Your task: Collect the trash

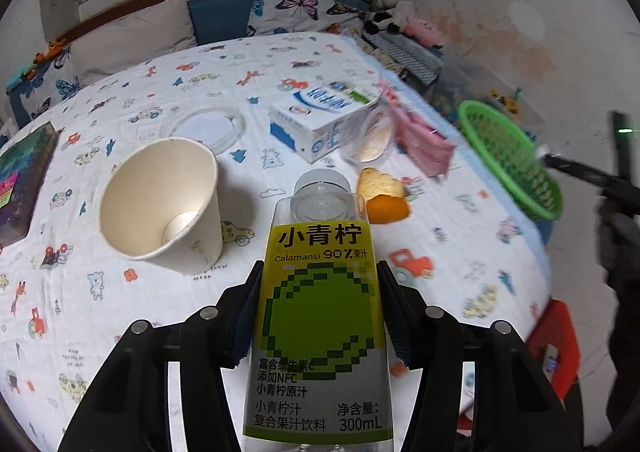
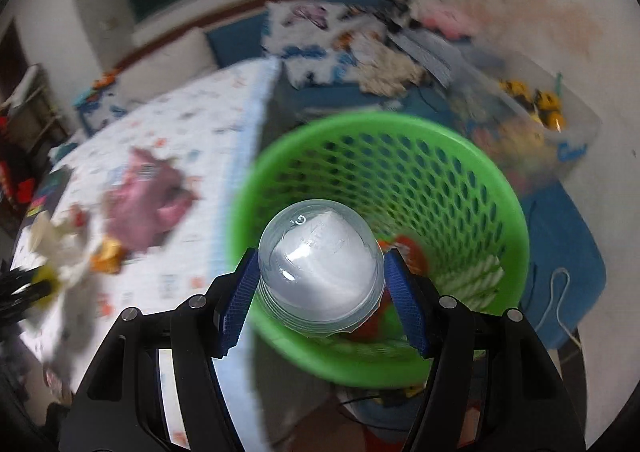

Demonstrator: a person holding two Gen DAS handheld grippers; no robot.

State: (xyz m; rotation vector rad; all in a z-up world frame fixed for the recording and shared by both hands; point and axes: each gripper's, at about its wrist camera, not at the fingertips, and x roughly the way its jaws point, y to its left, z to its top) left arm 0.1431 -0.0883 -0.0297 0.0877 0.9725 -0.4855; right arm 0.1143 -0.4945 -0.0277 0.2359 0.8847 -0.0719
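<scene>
left wrist: fingers (image 1: 250, 316) clamp juice bottle (image 1: 320, 316).

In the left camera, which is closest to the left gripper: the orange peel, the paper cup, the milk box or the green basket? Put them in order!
From the left gripper:
1. Paper cup, on its side, left.
2. Orange peel, just right of ahead; close call with the cup.
3. Milk box, farther ahead.
4. Green basket, far right, past the table edge.
</scene>
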